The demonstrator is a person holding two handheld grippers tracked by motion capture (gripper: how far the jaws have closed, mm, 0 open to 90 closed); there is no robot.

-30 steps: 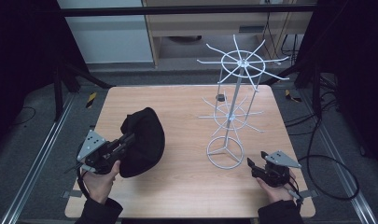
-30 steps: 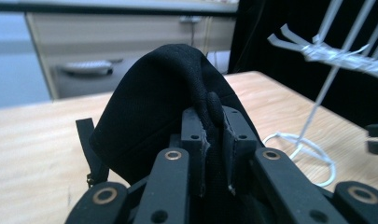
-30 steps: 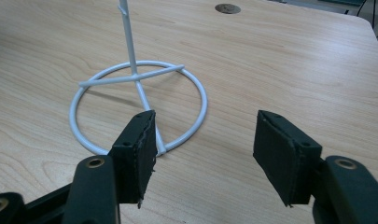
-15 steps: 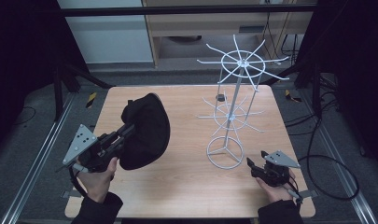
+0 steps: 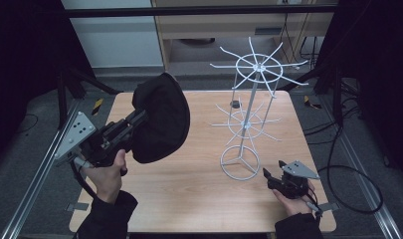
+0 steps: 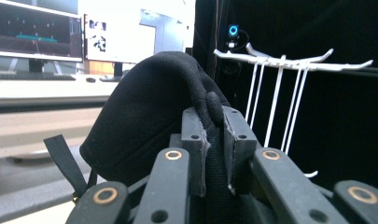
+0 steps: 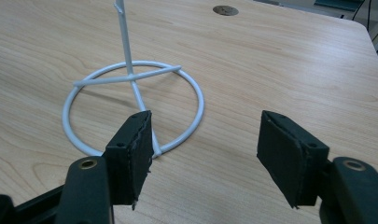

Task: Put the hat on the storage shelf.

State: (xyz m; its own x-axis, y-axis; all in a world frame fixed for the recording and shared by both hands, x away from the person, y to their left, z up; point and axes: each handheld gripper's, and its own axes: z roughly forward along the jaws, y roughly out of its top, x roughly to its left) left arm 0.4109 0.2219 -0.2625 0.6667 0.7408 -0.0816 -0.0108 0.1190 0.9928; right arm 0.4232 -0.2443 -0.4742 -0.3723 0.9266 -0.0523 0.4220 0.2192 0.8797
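A black cap (image 5: 159, 119) was held clear above the wooden surface (image 5: 189, 184), its fabric pinched between the closed jaws of the left tongs (image 6: 213, 140). The right tongs (image 7: 203, 154) were rested on the surface, jaws wide apart and empty, just beside the ring base of the white wire rack (image 5: 249, 112).

The left gripper (image 5: 139, 119), clamped on the black cap (image 5: 159, 117), has risen from the worktop (image 5: 189, 189) over the last second, lifting the cap clear of the surface and carrying it toward the white wire rack (image 5: 249, 114).
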